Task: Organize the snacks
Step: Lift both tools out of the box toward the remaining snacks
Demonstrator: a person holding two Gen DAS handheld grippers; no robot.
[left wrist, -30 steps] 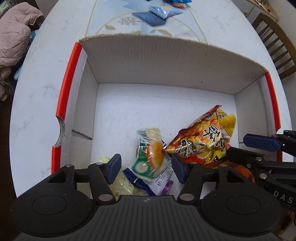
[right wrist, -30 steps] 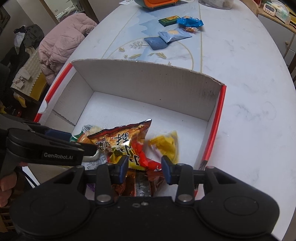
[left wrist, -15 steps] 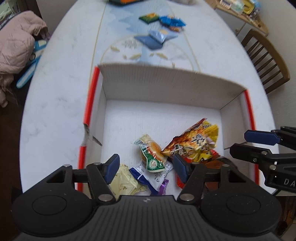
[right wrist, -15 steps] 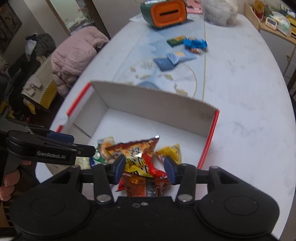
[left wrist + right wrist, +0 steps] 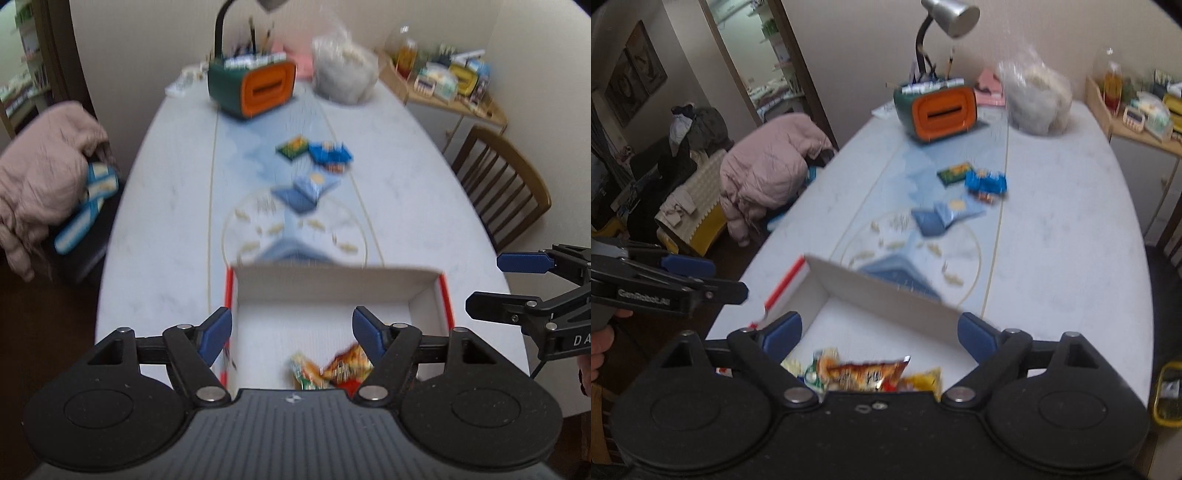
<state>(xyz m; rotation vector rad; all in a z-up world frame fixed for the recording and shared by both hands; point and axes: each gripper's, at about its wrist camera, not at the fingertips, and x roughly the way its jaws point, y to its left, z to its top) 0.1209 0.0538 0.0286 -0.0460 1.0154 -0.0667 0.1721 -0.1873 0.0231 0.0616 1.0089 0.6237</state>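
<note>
Here, in the left wrist view, the left hand-held gripper [image 5: 291, 330] stands wide with nothing between its blue pads; its jaws have just been opening. Below it sits the cardboard box [image 5: 332, 284] with red-edged sides on the white worktop [image 5: 162, 236]. A green-and-orange snack packet [image 5: 304, 373] and an orange chip bag [image 5: 347, 363] lie at the box's near end, partly hidden by the gripper body. Farther along the worktop, well apart from the box, lie a blue packet [image 5: 301, 194], a bright blue packet [image 5: 330, 153] and a green packet [image 5: 292, 147]. The right hand-held gripper [image 5: 484, 282] enters at the right edge.

In the right wrist view, the right hand-held gripper [image 5: 881, 334] is spread wide and empty; its jaws have just been opening too. The orange chip bag [image 5: 866, 374] lies in the box [image 5: 882, 295] beneath it, with a yellow packet [image 5: 925, 380] just beside. The blue packets [image 5: 984, 182] stay out on the worktop [image 5: 1052, 240], near an orange-and-green organizer [image 5: 936, 110]. The left hand-held gripper [image 5: 727, 278] shows at the left, blurred.
</note>
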